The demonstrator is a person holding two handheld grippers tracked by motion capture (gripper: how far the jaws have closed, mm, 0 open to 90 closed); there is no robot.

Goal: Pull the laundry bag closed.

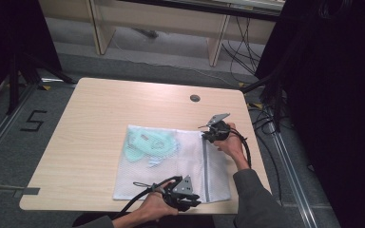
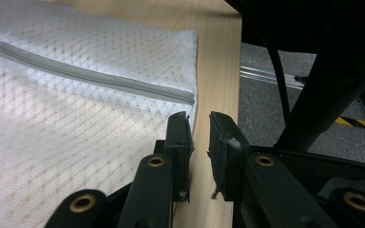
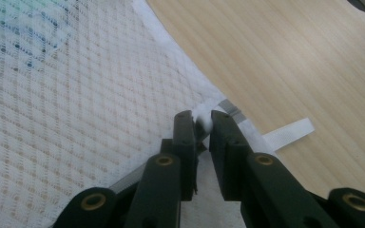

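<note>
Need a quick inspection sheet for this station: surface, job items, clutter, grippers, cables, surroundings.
Surface: light wood table, round grommet.
Job's things: white mesh laundry bag lying flat, grey zipper, pale green item inside.
Clutter: nothing seen.
Grippers: right gripper closed on the white zipper pull at the bag's far corner; left gripper at the near corner, jaws slightly apart, holding nothing.
Cables: black leads on floor.
Surroundings: floor mark "5".

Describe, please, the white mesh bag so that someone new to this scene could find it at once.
Start at the light wooden table and look to its near right part, between the two grippers. There lies the flat white mesh bag, with a grey zip running along its right side. Pale green items show through the mesh at its far left corner.
</note>
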